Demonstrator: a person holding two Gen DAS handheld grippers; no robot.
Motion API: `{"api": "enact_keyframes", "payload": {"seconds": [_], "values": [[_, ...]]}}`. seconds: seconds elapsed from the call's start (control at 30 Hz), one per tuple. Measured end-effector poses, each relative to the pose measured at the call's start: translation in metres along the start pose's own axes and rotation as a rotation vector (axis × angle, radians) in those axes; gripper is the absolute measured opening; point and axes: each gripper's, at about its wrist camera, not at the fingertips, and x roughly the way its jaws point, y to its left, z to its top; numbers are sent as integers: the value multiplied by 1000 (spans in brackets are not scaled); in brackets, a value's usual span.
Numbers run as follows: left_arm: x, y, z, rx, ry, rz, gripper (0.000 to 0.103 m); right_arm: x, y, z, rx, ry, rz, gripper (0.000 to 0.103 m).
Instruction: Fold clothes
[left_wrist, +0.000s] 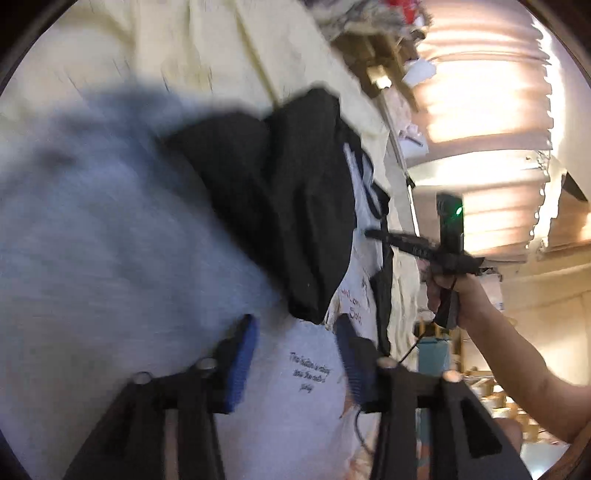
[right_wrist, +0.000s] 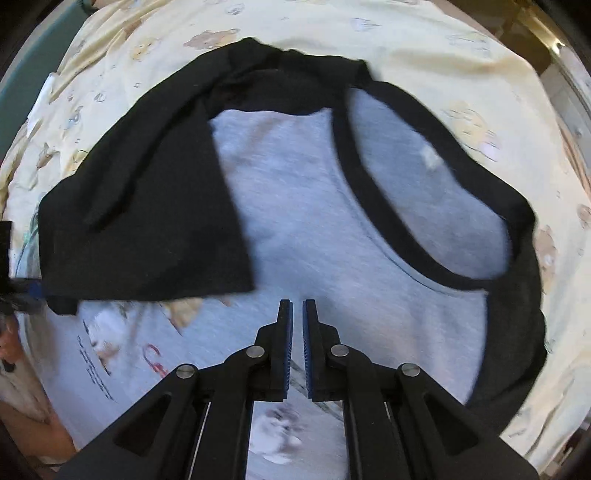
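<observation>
A grey T-shirt (right_wrist: 314, 221) with black sleeves and a black collar (right_wrist: 388, 192) lies on a pale yellow printed sheet (right_wrist: 406, 48). One black sleeve (right_wrist: 147, 221) is folded in over the grey body. My right gripper (right_wrist: 298, 306) hovers above the shirt's chest, its blue pads almost touching with nothing between them. In the left wrist view, my left gripper (left_wrist: 295, 332) stands open over the grey shirt (left_wrist: 110, 258), just below the end of the black sleeve (left_wrist: 288, 203). A hand (left_wrist: 454, 295) holds the right gripper (left_wrist: 369, 233) off to the right.
The yellow sheet (left_wrist: 184, 48) covers the bed around the shirt. Bright window blinds (left_wrist: 480, 129) and a pile of clutter (left_wrist: 369, 18) lie beyond the bed's edge. A teal surface (right_wrist: 22, 92) shows at the left rim of the right wrist view.
</observation>
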Motion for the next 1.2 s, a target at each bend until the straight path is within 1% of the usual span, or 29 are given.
{"api": "enact_keyframes", "payload": {"seconds": [0.03, 0.07, 0.13, 0.17, 0.2, 0.23, 0.3, 0.33, 0.37, 0.4, 0.43, 0.47, 0.5, 0.53, 0.67, 0.73, 0.77, 0.8, 0.83, 0.93, 1.0, 1.03, 1.13, 1.17, 1.2], "values": [[-11, -1, 3, 14, -39, 16, 51, -5, 1, -1, 2, -21, 33, 10], [-20, 0, 7, 22, -87, 59, 52, -11, 3, -1, 3, -44, 71, 10], [-27, 4, 21, 7, -166, 134, 52, -19, 18, 4, -14, -91, 135, 10], [-25, 6, 30, -9, -185, 154, 52, -20, 28, 8, -26, -102, 149, 10], [-22, 6, 38, -13, -188, 152, 52, -20, 37, 11, -39, -109, 157, 10], [-17, 6, 45, -7, -187, 174, 52, -19, 50, 16, -58, -117, 177, 10], [-7, 7, 60, 7, -187, 236, 52, -10, 65, 25, -73, -116, 178, 10], [-4, 9, 65, -4, -194, 242, 52, -6, 72, 29, -79, -114, 175, 10], [-4, 12, 69, -18, -200, 233, 49, -1, 80, 33, -84, -113, 173, 10], [-8, 11, 72, -5, -226, 219, 31, 4, 87, 38, -90, -111, 170, 10], [-13, 8, 73, 16, -259, 205, 21, 11, 92, 39, -77, -109, 167, 10], [-23, 5, 75, 36, -309, 188, 10, 16, 93, 39, -44, -107, 176, 10], [-29, 6, 75, 27, -345, 170, 10, 21, 94, 38, -8, -106, 189, 10], [-37, 12, 76, -11, -384, 153, 10, 23, 94, 37, 0, -100, 183, 10], [-67, 40, 73, -123, -529, 245, 9, 28, 92, 29, -3, -73, 139, 8], [-82, 56, 69, -187, -551, 273, 9, 31, 91, 26, -4, -59, 117, 6], [-85, 61, 67, -204, -542, 275, 9, 32, 91, 24, -5, -52, 106, 6], [-86, 67, 65, -216, -528, 274, 9, 28, 89, 24, 7, -62, 121, 7], [-84, 64, 63, -194, -504, 261, 9, 17, 87, 27, 14, -110, 148, 7], [-67, 41, 61, -80, -418, 219, 9, 21, 91, 39, 19, -126, 165, 8], [-53, 20, 62, 1, -370, 217, 17, 26, 94, 48, 22, -128, 172, 10], [-47, 10, 61, 37, -352, 212, 18, 28, 95, 52, 24, -129, 176, 10], [-36, -11, 56, 83, -307, 187, 22, 35, 99, 64, 28, -133, 187, 10], [-33, -16, 55, 92, -288, 185, 29, 38, 100, 68, 30, -134, 191, 10], [-31, -21, 55, 101, -269, 184, 41, 40, 102, 72, 31, -135, 195, 10]]}}
